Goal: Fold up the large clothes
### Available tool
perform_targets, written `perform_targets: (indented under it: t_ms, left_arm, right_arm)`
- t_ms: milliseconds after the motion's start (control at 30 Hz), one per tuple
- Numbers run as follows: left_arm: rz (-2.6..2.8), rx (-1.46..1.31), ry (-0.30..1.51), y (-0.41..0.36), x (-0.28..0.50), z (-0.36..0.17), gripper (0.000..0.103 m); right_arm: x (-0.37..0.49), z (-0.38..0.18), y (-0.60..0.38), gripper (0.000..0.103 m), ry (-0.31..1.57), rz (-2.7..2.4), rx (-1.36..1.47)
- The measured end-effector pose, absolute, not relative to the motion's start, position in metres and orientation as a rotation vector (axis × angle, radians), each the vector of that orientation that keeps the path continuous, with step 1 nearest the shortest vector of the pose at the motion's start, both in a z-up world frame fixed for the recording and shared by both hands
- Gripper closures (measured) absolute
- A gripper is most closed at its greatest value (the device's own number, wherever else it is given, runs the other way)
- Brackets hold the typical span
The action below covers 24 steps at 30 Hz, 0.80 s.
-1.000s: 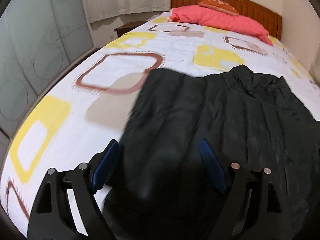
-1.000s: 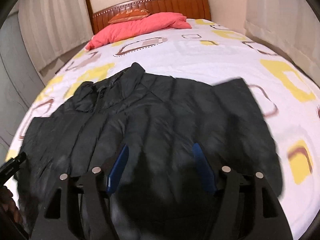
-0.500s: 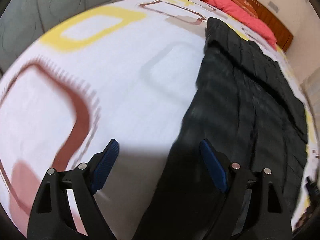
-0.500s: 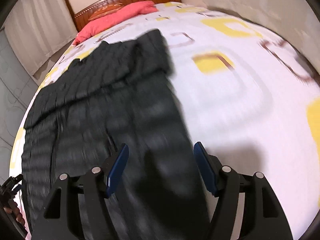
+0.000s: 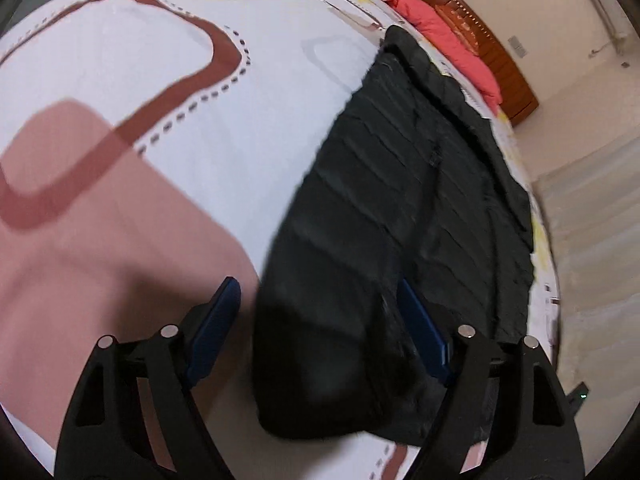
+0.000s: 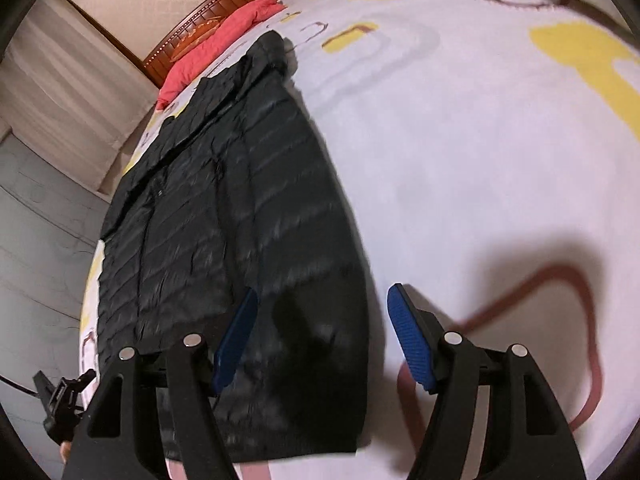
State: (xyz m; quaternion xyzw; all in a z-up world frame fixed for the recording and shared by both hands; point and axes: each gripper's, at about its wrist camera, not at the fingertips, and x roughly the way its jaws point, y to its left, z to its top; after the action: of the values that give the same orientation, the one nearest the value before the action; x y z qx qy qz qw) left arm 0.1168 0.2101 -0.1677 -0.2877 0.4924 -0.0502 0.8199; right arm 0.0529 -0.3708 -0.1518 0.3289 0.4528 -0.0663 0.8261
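A black quilted puffer jacket (image 5: 400,208) lies spread flat on the patterned bedsheet (image 5: 200,128), collar toward the headboard. My left gripper (image 5: 320,320) is open and hangs low over the jacket's left hem corner, straddling its side edge. In the right wrist view the same jacket (image 6: 224,216) fills the left half. My right gripper (image 6: 320,328) is open above the jacket's right hem corner, one finger over the fabric and the other over the sheet (image 6: 480,152). Neither gripper holds anything.
A red pillow (image 5: 444,36) lies against the wooden headboard (image 5: 492,44) at the far end; it also shows in the right wrist view (image 6: 224,44). Curtains (image 6: 60,76) and a grey wardrobe (image 6: 36,264) stand to the left. The left gripper's tip (image 6: 60,404) shows at the right wrist view's lower left.
Both grippers have swung outward and down from over the jacket's middle to its two lower side edges. The cameras now sit closer to the bed. Both grippers stay open.
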Motion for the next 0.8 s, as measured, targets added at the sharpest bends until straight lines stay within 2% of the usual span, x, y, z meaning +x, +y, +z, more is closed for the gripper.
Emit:
perform_targets:
  t_ms: [233,367,500,600,667,733,800]
  left_arm:
    - [-0.171,-0.666,1.024,0.201,0.111,-0.175,0.023]
    - [-0.165,-0.627,1.016,0.189,0.115,-0.175,0.025]
    - [-0.137,-0.599,0.998,0.183,0.113,-0.176,0.041]
    - [-0.105,-0.681,0.968,0.194,0.106,-0.182,0.054]
    - [-0.101,-0.695,0.957,0.196,0.105,-0.184,0.053]
    - [-0.121,-0.662,0.952,0.191,0.106,-0.183,0.042]
    - [-0.121,-0.621,0.954,0.185,0.106,-0.178,0.042]
  right_arm:
    - [0.040,-0.156,-0.355,0.035,0.924,-0.069,0.726]
    - [0.043,-0.157,-0.354,0.040,0.897,-0.067,0.747]
    - [0.043,-0.160,-0.350,0.055,0.890,-0.082,0.708]
    - [0.044,-0.161,-0.349,0.062,0.890,-0.082,0.673]
    - [0.044,-0.162,-0.350,0.065,0.886,-0.073,0.679]
    - [0.044,-0.164,-0.350,0.069,0.881,-0.066,0.689]
    - [0.045,-0.164,-0.349,0.074,0.876,-0.056,0.697]
